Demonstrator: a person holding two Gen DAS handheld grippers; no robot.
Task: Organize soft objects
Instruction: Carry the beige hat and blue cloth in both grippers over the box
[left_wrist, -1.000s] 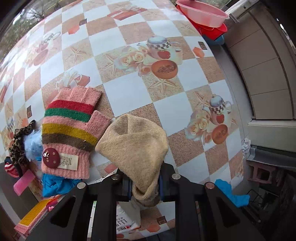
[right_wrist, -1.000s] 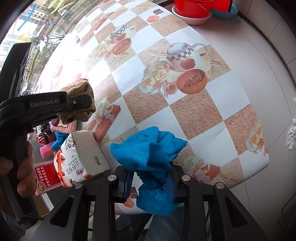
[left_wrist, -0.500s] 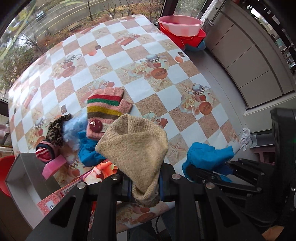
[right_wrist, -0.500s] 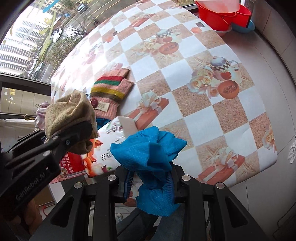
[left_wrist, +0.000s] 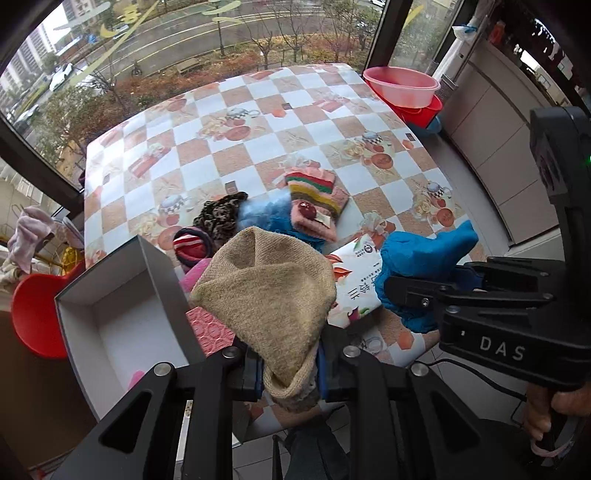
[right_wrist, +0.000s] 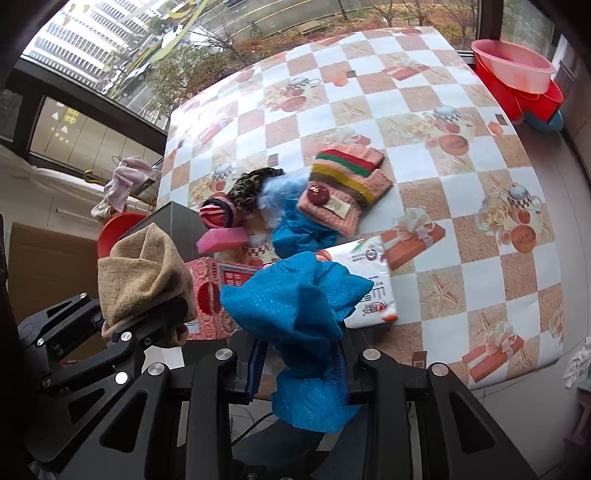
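My left gripper (left_wrist: 288, 373) is shut on a tan knit cloth (left_wrist: 269, 295) and holds it high above the table's near edge, beside an open white box (left_wrist: 122, 325). My right gripper (right_wrist: 299, 365) is shut on a blue cloth (right_wrist: 295, 299), also lifted. Each gripper shows in the other's view: the blue cloth (left_wrist: 424, 258) at the right, the tan cloth (right_wrist: 144, 269) at the left. A striped pink glove (right_wrist: 343, 192), a leopard scrunchie (right_wrist: 251, 184), a light blue fluffy piece (right_wrist: 280, 192), another blue cloth (right_wrist: 299, 232) and a striped band (right_wrist: 218, 214) lie piled on the table.
The checkered table (left_wrist: 258, 129) stretches to the window. A tissue pack (right_wrist: 373, 277) and a red packet (right_wrist: 218, 291) lie near the front edge. Pink and red basins (left_wrist: 402, 88) stand at the far right corner. A red bowl (left_wrist: 33, 314) sits left of the box.
Both grippers have pulled up and back from the table with their cloths. The white box has come into view at the left.
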